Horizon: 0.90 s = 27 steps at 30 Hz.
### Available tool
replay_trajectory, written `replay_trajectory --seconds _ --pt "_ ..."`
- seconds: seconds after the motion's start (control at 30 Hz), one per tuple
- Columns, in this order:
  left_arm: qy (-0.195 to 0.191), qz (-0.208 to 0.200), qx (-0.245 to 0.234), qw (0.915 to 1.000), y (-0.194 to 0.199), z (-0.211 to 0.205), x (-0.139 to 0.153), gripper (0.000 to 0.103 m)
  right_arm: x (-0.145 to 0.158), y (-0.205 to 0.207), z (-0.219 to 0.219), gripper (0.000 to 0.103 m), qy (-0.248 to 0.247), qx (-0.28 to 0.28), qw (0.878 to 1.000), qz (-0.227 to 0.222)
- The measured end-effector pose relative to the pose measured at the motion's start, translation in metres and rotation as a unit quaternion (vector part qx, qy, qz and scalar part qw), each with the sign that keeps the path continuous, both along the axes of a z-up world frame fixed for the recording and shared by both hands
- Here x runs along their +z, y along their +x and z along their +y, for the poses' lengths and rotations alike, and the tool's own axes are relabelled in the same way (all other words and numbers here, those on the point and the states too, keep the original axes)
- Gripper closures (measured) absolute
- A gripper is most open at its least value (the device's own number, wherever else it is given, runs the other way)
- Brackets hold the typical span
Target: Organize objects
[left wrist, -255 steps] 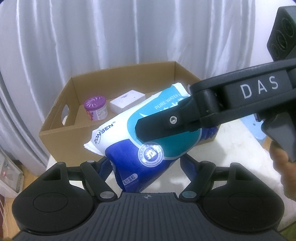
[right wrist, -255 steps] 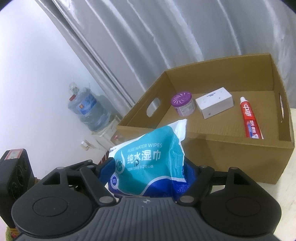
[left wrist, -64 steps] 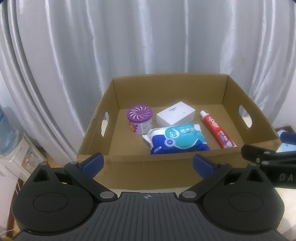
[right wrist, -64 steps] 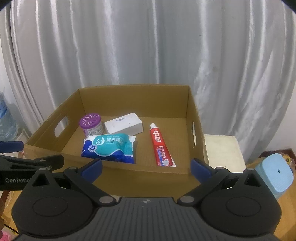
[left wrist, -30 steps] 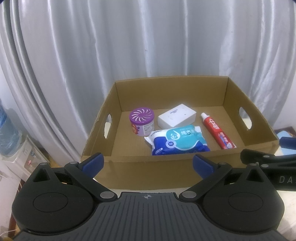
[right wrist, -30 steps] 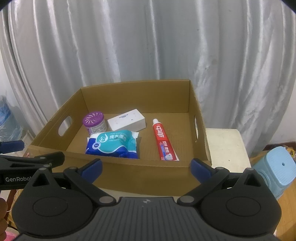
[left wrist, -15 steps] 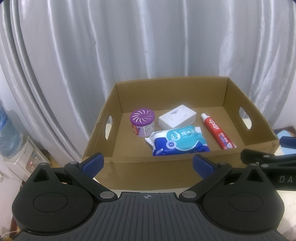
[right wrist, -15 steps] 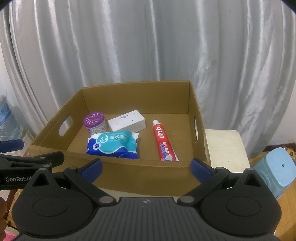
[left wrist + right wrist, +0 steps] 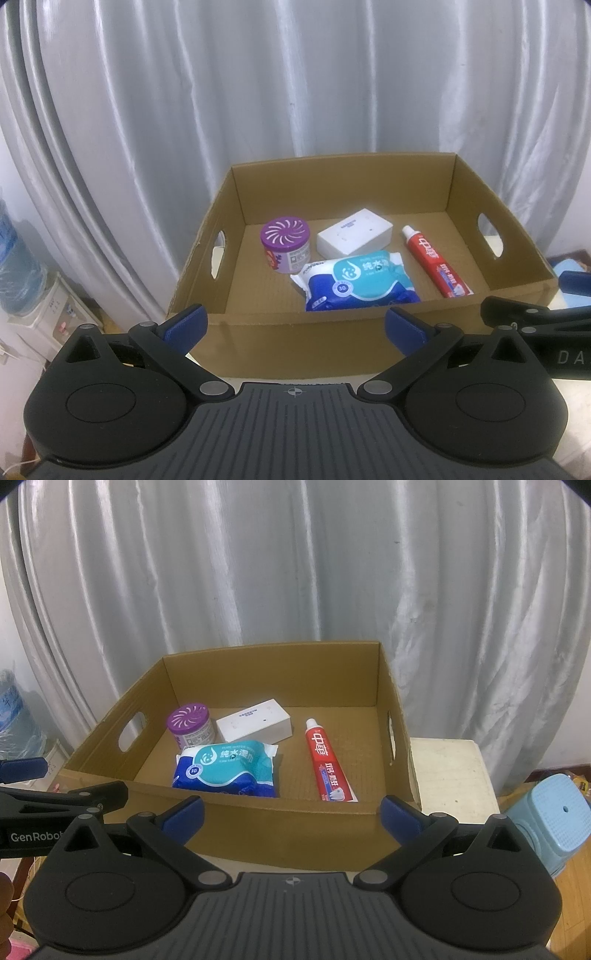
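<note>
Blue-and-teal wipes pack (image 9: 357, 283), lying flat

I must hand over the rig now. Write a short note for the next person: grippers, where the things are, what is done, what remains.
Left gripper: open, empty, in front of the box.
Right gripper: open, empty, also in front of the box.
In the box: purple can, white carton, wipes pack, toothpaste.
Done: all four lie inside.
Left: no other item to pack is in view; check around the table.
</note>
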<state>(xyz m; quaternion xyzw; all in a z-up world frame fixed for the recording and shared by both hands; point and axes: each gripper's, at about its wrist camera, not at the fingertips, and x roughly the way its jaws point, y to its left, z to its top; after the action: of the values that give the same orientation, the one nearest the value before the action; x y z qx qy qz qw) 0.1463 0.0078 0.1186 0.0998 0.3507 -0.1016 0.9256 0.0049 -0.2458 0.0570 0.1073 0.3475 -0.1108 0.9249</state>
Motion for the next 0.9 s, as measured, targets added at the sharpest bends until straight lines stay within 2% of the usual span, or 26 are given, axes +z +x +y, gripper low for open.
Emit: replay_trajectory --seconds 0.9 --pt "0.001 0.0 0.004 1.0 -0.0032 -0.0007 0.0001 0.0 -0.0003 0.0005 -0.0002 0.0 0.001 0.0 1.0 0.001"
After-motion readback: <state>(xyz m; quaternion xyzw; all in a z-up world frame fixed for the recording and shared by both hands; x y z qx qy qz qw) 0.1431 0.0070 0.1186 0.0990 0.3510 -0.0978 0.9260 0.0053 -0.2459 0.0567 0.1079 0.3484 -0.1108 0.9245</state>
